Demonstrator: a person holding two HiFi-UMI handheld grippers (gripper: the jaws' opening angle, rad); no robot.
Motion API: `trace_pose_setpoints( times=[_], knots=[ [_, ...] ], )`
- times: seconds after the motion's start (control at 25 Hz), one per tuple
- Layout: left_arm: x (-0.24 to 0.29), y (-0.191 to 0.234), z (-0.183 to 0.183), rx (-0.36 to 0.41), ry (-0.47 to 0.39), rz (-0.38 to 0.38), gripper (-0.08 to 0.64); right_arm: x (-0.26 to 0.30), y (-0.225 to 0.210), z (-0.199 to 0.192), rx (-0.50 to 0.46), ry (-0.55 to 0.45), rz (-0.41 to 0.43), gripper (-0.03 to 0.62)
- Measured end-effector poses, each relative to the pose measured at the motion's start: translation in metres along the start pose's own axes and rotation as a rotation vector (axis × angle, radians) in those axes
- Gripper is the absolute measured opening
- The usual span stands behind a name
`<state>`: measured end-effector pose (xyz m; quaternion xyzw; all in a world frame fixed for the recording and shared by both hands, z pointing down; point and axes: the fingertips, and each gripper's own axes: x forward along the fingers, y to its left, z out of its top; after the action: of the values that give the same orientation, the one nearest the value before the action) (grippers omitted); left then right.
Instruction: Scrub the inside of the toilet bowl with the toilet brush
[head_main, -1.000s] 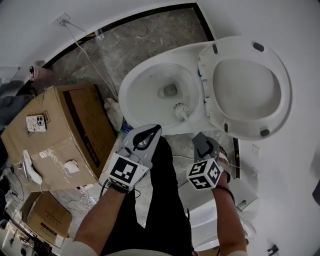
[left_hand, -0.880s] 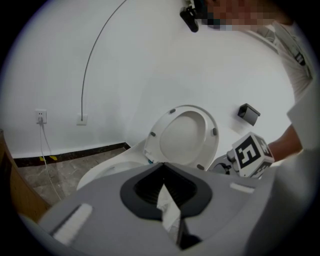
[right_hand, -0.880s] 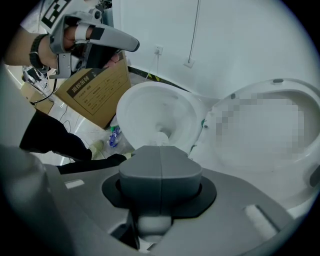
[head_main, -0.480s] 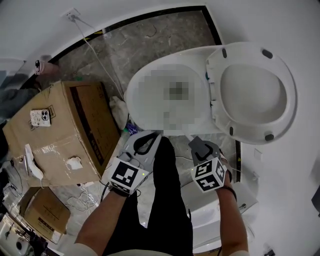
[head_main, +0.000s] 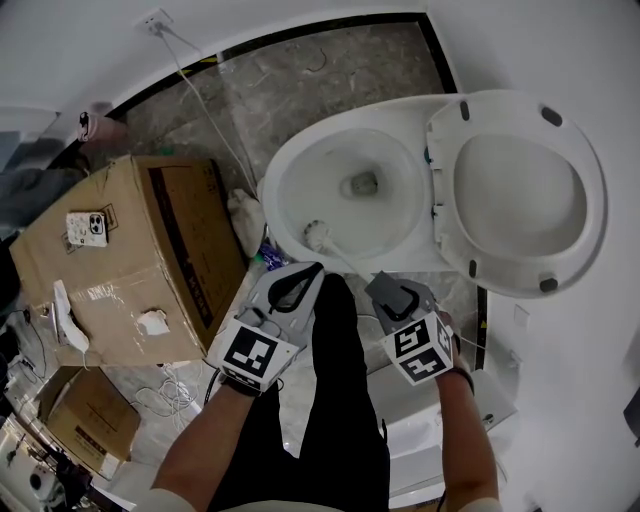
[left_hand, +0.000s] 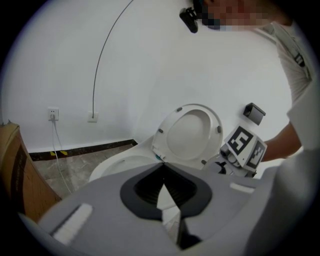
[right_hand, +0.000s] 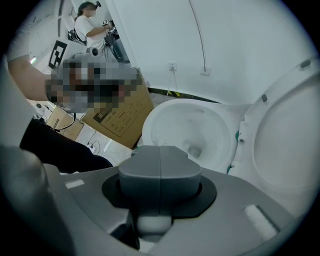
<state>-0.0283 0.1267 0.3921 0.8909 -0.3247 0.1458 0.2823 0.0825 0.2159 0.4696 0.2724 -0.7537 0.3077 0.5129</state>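
The white toilet bowl (head_main: 300, 175) stands open, its lid and seat (head_main: 520, 190) tipped back to the right. The toilet brush head (head_main: 318, 232) rests inside the bowl against the near left wall. Its thin handle (head_main: 350, 262) runs back to my right gripper (head_main: 385, 285), which is shut on it. In the right gripper view the jaws (right_hand: 160, 150) are pressed together over the bowl (right_hand: 192, 130), with the pale handle end under them. My left gripper (head_main: 312, 268) hangs shut and empty just outside the bowl's near rim; its tips (left_hand: 162, 167) meet before the bowl (left_hand: 115, 162).
A large cardboard box (head_main: 120, 270) with a phone (head_main: 88, 228) on it stands left of the toilet. A cable (head_main: 200, 90) runs from a wall socket (head_main: 155, 20) to the floor. A smaller box (head_main: 85, 425) lies lower left. My dark trouser leg (head_main: 335, 400) fills the bottom centre.
The brush head has swept from the near right side of the bowl to the near left wall. The right gripper turned with it. The left gripper stayed put.
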Motion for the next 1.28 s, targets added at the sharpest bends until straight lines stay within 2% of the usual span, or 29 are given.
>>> trace_pose_setpoints(
  times=[0.4, 0.84, 1.28],
  knots=[
    [0.0, 0.008, 0.0, -0.003, 0.008, 0.01, 0.006, 0.026, -0.001, 0.018, 0.068, -0.15, 0.053, 0.164],
    [0.005, 0.023, 0.002, 0.015, 0.006, 0.011, 0.006, 0.045, -0.002, 0.06, 0.208, -0.276, -0.021, 0.164],
    [0.018, 0.031, 0.01, 0.035, -0.017, -0.005, 0.006, 0.055, -0.039, 0.084, 0.333, -0.356, -0.092, 0.164]
  ],
)
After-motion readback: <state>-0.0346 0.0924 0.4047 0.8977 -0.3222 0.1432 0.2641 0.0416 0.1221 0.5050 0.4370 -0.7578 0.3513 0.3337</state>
